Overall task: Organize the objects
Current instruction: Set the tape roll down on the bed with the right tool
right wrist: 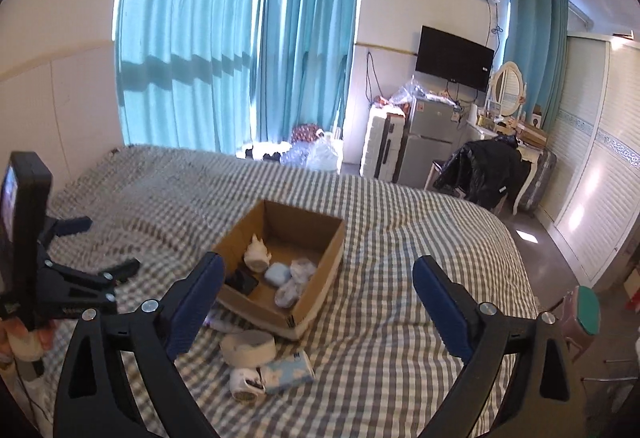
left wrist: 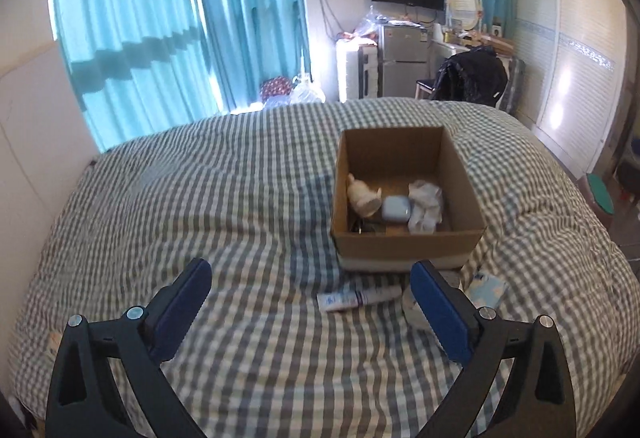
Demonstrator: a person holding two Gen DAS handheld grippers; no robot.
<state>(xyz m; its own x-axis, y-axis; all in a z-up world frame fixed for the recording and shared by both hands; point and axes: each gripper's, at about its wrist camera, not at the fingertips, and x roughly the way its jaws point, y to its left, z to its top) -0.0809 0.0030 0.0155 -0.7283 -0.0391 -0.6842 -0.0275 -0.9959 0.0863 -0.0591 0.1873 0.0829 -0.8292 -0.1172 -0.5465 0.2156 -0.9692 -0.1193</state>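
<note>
Blue pads fill the bottom of both views, and both tools are spread wide with nothing between their jaws. Looking down the left gripper, we see checked bedding and, just ahead and a touch to the right, a white tube lying flat on the cover. Its long axis runs crosswise to the tool, almost left to right, cap end toward the right finger. That is the relation to watch: the jaws open along the tube's length, so I judge the wrist needs to roll a good way before it can close across the narrow body.

Beyond the tube sits the cardboard box, open-topped, already holding a pale figurine, a light blue case and crumpled white wrapping.

Over to the right gripper: it hangs above the near corner of the box, and below it, on the bedding in front of the box, lie a roll of tape, a small mug on its side and a blue tissue pack, all bunched together and touching. These sit low and left between its fingers, nearer this hand than the other. The tube is mostly hidden here behind the left finger.

My call: left hand takes the tube, right hand the cluster.
</note>
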